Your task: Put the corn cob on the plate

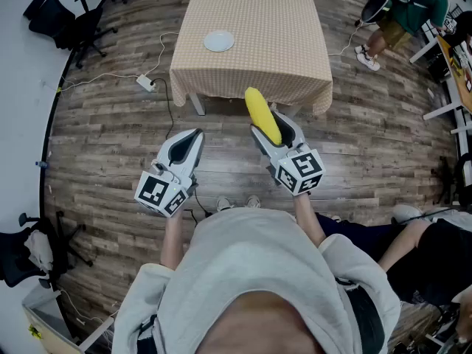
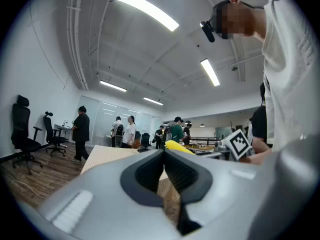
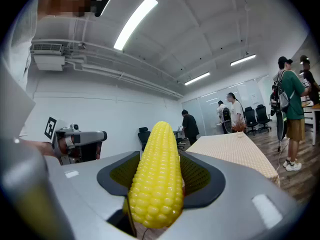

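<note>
A yellow corn cob [image 1: 262,115] sticks forward out of my right gripper [image 1: 270,124], which is shut on its lower part. In the right gripper view the cob [image 3: 156,174] fills the space between the two dark pads and rises above them. My left gripper [image 1: 193,134] hangs beside it to the left, shut with nothing in it; its pads meet at the tip [image 2: 164,151]. A small white plate [image 1: 218,41] lies near the left side of a table with a checked cloth [image 1: 280,50], ahead of both grippers and some way off. The grippers are over the wooden floor, short of the table.
A power strip [image 1: 145,83] and its cables lie on the floor left of the table. Black office chairs [image 1: 70,22] stand at the far left. A person [image 1: 402,13] stands at the table's far right, and another sits at my right [image 1: 428,242].
</note>
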The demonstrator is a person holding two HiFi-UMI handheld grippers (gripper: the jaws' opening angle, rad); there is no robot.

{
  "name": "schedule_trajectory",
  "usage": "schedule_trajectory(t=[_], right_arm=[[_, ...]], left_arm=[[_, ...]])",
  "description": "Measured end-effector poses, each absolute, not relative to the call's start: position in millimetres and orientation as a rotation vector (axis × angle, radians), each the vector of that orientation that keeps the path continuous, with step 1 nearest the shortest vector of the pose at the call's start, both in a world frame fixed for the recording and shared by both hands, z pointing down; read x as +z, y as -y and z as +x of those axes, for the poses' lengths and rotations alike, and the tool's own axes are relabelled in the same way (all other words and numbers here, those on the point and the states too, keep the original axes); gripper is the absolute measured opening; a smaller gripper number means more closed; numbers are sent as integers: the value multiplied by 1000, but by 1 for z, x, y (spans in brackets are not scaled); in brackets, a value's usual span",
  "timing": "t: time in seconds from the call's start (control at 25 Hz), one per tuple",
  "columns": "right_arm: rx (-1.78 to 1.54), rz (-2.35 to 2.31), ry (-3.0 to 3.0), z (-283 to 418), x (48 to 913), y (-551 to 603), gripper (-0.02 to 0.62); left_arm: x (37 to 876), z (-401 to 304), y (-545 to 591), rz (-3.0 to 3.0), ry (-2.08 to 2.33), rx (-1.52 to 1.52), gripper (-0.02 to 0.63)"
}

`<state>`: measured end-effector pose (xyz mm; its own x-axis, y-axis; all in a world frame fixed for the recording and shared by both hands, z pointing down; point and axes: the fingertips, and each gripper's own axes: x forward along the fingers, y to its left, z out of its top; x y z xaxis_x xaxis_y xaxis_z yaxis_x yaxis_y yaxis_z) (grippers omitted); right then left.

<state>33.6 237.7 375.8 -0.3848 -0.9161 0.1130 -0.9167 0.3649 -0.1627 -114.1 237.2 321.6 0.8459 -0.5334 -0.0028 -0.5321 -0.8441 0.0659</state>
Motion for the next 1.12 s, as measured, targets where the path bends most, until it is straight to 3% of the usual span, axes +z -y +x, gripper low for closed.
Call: schedule_trajectory(t=[1.12], right_arm=[[307,1725,2663,100,381,-279,258]], left_arm=[[328,-73,-276,2946,982,-2,8]])
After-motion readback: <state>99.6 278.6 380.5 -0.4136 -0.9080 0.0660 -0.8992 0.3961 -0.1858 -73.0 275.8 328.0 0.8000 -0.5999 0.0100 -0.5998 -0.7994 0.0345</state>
